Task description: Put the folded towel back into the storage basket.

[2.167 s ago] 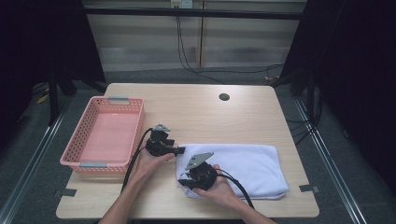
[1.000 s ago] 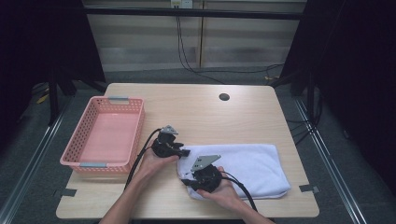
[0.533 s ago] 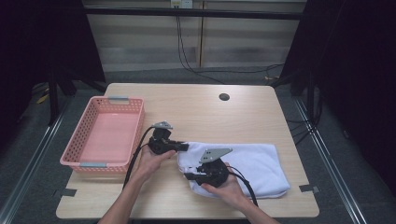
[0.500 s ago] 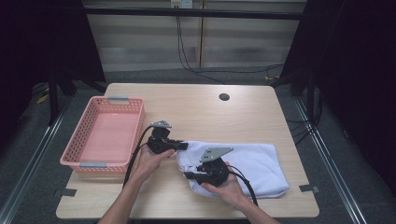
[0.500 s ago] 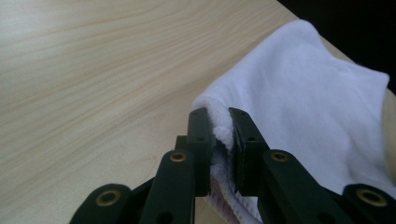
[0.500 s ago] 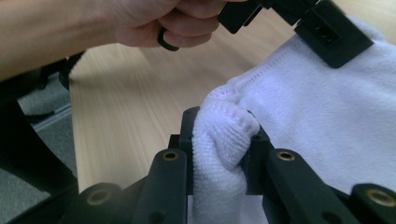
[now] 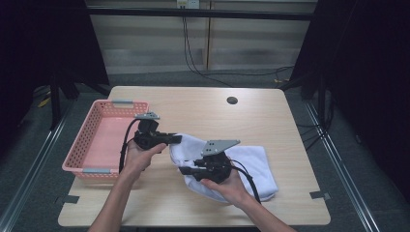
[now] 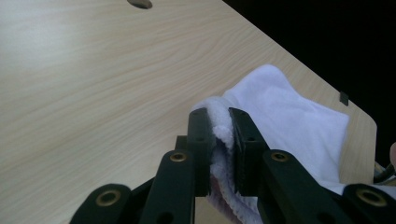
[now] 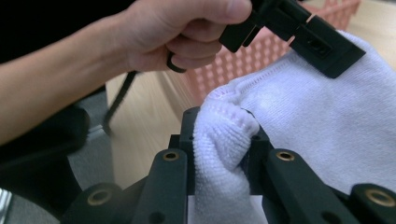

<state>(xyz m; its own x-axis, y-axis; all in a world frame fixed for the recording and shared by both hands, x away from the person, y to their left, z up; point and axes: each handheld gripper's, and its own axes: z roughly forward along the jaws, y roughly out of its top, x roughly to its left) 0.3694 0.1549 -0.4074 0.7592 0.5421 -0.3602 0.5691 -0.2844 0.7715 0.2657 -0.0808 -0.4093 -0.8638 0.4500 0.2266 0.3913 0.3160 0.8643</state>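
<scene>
A white towel [image 7: 251, 164] lies on the right half of the wooden table [image 7: 203, 111], its left edge lifted off the surface. My left gripper [image 7: 176, 139] holds the far left corner; its jaws have just been closing and now pinch the towel's [image 8: 289, 126] hem between the pads, as the left gripper view [image 8: 219, 126] shows. My right gripper [image 7: 186, 170] is shut on the near left corner, with a bunched fold of towel [image 9: 327, 121] clamped between its jaws [image 9: 224, 126]. The left gripper [image 9: 327, 51] sits on the cloth just beyond.
A pink plastic basket [image 7: 92, 145] stands at the table's left side, close to the left hand, and also behind the towel [image 9: 261, 56]. A round hole [image 7: 232, 100] is in the table's far middle. Black cables trail from both grippers.
Both hands have risen, and the towel's left edge has come up off the table with them. The left gripper has closed on the far corner.
</scene>
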